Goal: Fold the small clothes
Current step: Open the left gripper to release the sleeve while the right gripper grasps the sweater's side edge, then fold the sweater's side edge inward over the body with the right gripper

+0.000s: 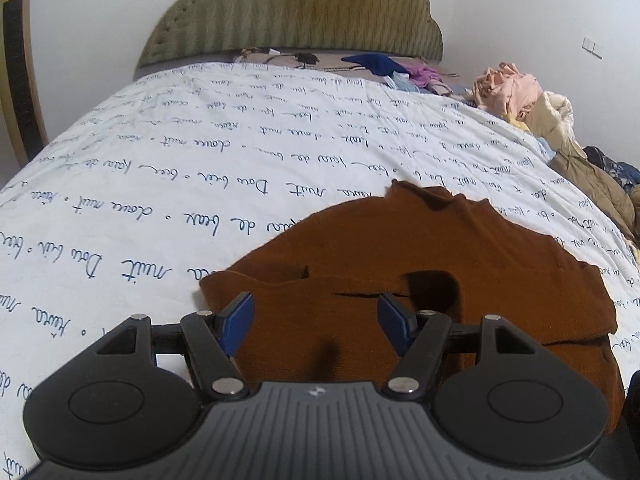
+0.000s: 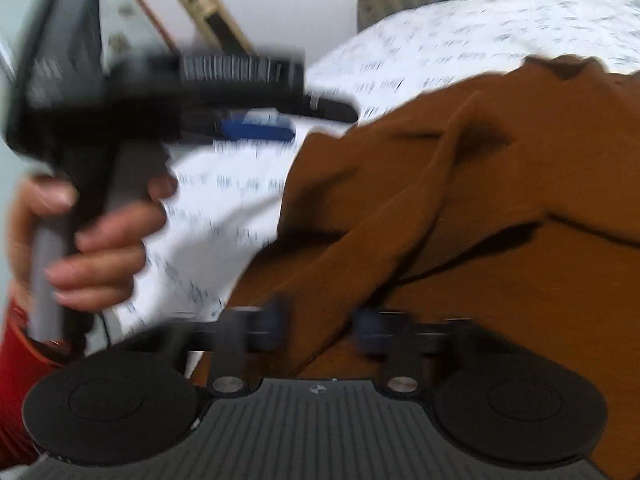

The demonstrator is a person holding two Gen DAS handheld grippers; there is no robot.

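A brown garment [image 1: 420, 264] lies partly folded on the white bedspread with blue script [image 1: 200, 160]. My left gripper [image 1: 316, 312] is open and empty, its blue pads just above the garment's near left part. In the blurred right wrist view the brown garment [image 2: 500, 200] fills the right side, with a fold of it running down between the fingers of my right gripper [image 2: 320, 326]. Its jaws stand apart with the cloth between them. The left gripper [image 2: 256, 128] also shows in that view at upper left, held by a hand.
A pile of other clothes [image 1: 516, 96] lies along the bed's right edge, with more garments [image 1: 384, 66] near the olive headboard [image 1: 296, 12]. A gold and black frame [image 1: 16, 60] stands at the left wall.
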